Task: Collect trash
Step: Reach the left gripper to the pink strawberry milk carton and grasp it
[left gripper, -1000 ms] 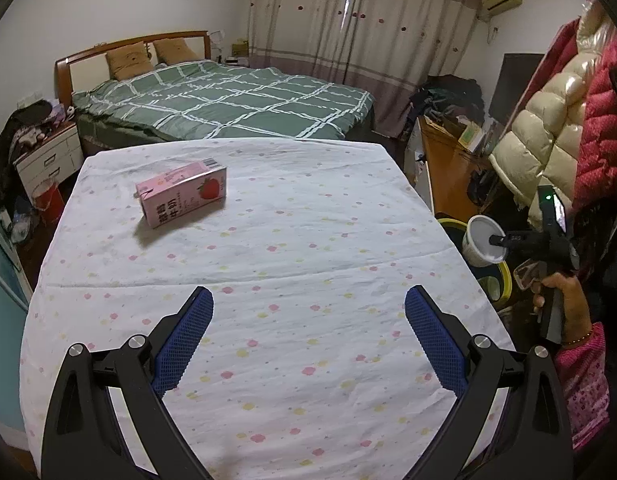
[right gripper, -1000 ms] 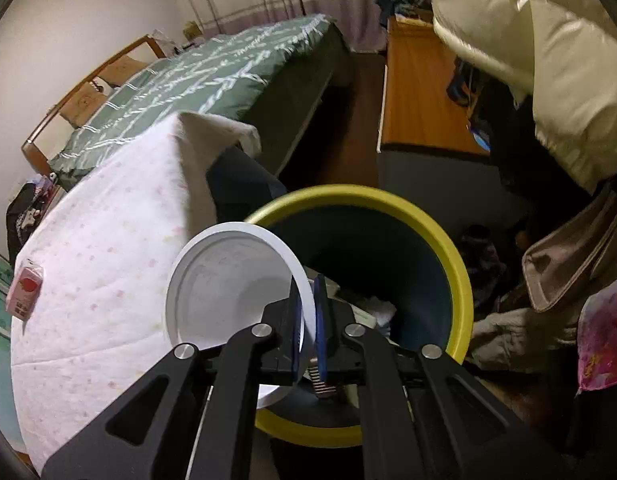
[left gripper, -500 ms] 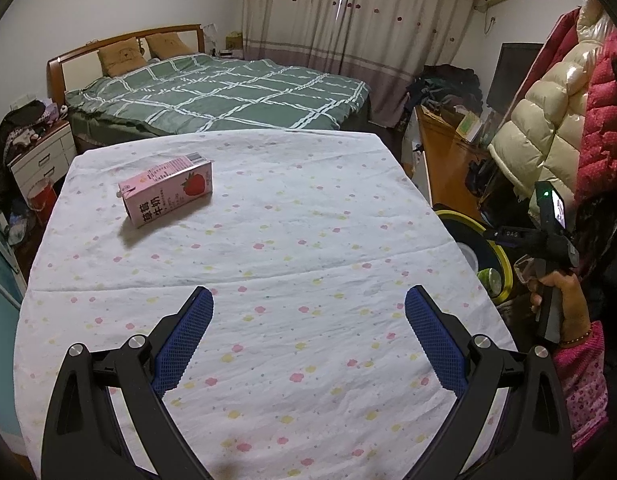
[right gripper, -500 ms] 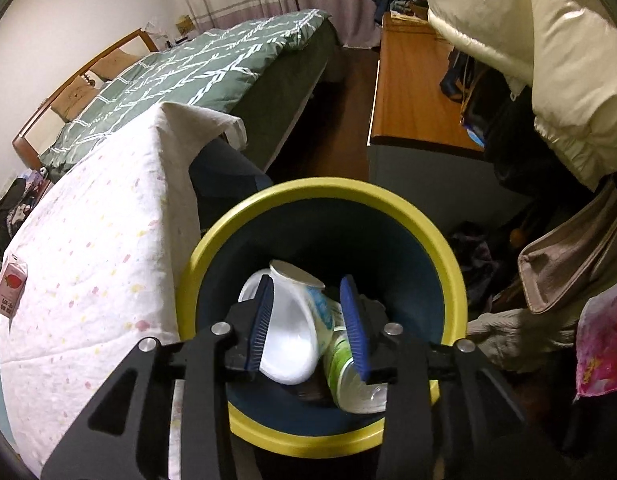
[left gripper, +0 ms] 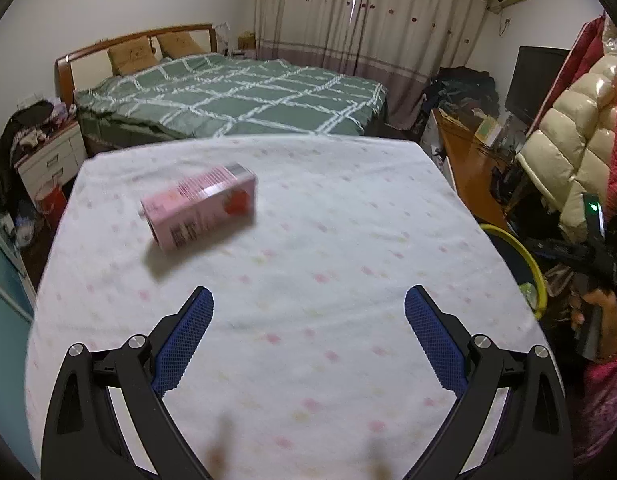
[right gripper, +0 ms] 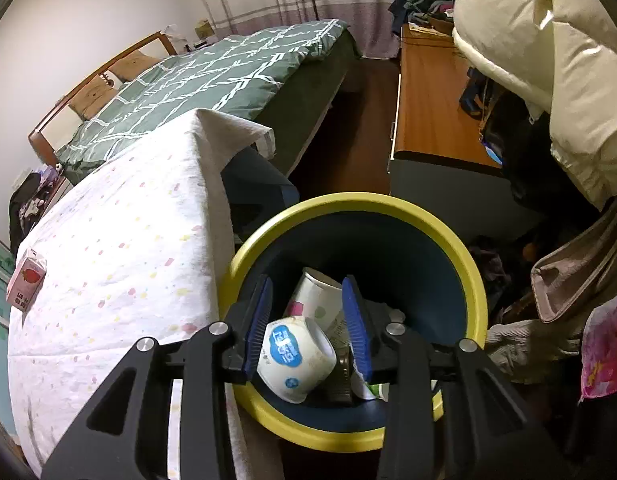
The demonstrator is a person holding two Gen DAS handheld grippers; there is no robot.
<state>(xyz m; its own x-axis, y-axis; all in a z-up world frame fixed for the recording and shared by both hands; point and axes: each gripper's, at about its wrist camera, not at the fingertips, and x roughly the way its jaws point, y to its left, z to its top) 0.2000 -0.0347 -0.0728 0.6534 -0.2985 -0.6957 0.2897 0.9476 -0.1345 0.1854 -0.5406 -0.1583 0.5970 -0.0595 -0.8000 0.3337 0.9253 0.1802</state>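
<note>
A pink strawberry milk carton (left gripper: pixel 200 210) lies on its side on the table with the dotted white cloth (left gripper: pixel 308 264); it also shows in the right wrist view (right gripper: pixel 27 280). My left gripper (left gripper: pixel 308 316) is open and empty, above the table and short of the carton. My right gripper (right gripper: pixel 307 312) is open and empty over the yellow-rimmed bin (right gripper: pixel 460 252) beside the table. White paper cups (right gripper: pixel 294 356) lie inside the bin. The bin's rim also shows in the left wrist view (left gripper: pixel 524 256).
A bed with a green quilt (left gripper: pixel 236 96) stands beyond the table. A wooden desk (right gripper: pixel 432 96) and hanging puffy jackets (right gripper: pixel 548 60) are on the right of the bin. A white nightstand (left gripper: pixel 48 160) is at the far left.
My right gripper opened and let go of the white cup, which dropped into the bin. My left gripper moved forward toward the carton.
</note>
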